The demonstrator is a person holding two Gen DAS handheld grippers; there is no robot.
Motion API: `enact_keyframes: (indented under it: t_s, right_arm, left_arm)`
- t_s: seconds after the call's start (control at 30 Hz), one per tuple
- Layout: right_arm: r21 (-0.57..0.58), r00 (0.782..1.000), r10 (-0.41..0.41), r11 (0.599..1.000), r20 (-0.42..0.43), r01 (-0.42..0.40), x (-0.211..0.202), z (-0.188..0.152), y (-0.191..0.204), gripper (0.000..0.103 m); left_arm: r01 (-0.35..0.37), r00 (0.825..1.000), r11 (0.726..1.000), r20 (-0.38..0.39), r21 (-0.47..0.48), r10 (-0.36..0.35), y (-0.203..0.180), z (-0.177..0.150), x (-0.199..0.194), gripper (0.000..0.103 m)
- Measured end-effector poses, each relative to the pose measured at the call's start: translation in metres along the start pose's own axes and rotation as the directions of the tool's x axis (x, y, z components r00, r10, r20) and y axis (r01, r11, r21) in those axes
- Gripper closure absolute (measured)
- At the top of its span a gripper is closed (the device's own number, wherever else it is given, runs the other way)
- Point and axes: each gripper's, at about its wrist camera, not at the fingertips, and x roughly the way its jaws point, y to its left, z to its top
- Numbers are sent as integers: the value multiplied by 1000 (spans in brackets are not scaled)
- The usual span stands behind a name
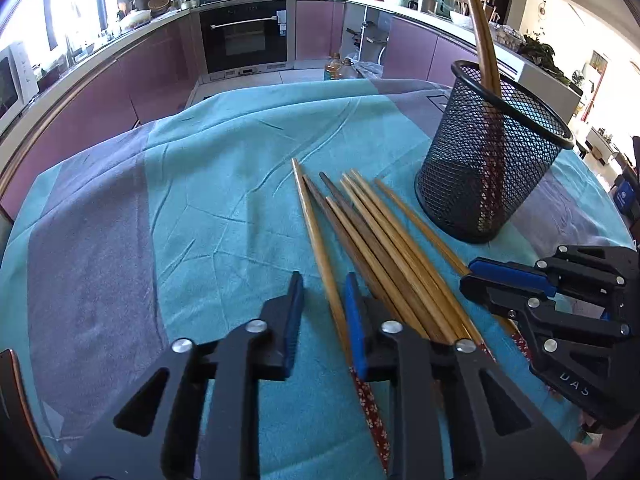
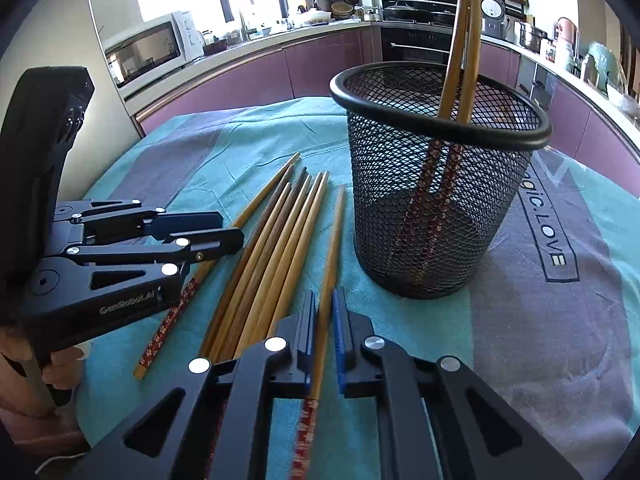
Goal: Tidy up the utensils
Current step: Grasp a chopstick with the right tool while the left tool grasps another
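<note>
Several wooden chopsticks [image 1: 380, 232] [image 2: 280, 240] lie side by side on the cloth, their red patterned ends towards me. A black mesh cup [image 1: 480, 184] [image 2: 420, 220] stands upright to their right, with two chopsticks [image 2: 464, 40] leaning inside. My left gripper [image 1: 324, 280] [image 2: 232, 227] is low over the bundle's left side. The leftmost chopstick [image 1: 316, 224] lies between its fingers against the right pad, and the left pad stands clear of it. My right gripper [image 2: 325, 298] [image 1: 468, 274] is shut on the rightmost chopstick [image 2: 334, 240], which still rests on the cloth.
A teal and grey cloth [image 1: 200, 200] covers the table. Its far edge drops off towards purple kitchen cabinets, an oven [image 1: 244, 36] and a microwave [image 2: 148, 50]. A hand [image 2: 24, 380] holds the left gripper's grip at the lower left.
</note>
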Motion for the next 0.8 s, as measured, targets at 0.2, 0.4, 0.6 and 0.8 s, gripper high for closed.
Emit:
enact_keyframes:
  t_s: [0.2,0.4,0.6,0.8]
  right_arm:
    - [43,1000,11,999,27,-13,-9,-2,-7,97]
    - [22,995,70,997,68,-72,-28,-4,-4,97]
    - [-19,994,107,994,34,-106,-25,-6,1,97]
    - [-38,996,94,995,-12,-94,-13,-7,3,97]
  left_arm:
    - [31,999,998,8,-58,-31,9,-6,-2,94]
    - [84,996,994,44,-63,-82,15,-15,-20,95]
    - [127,992,992,5,-12,-127,3,-30,-19,95]
    - [110,994,994,-7,6,-110,-1,-28,-14,92]
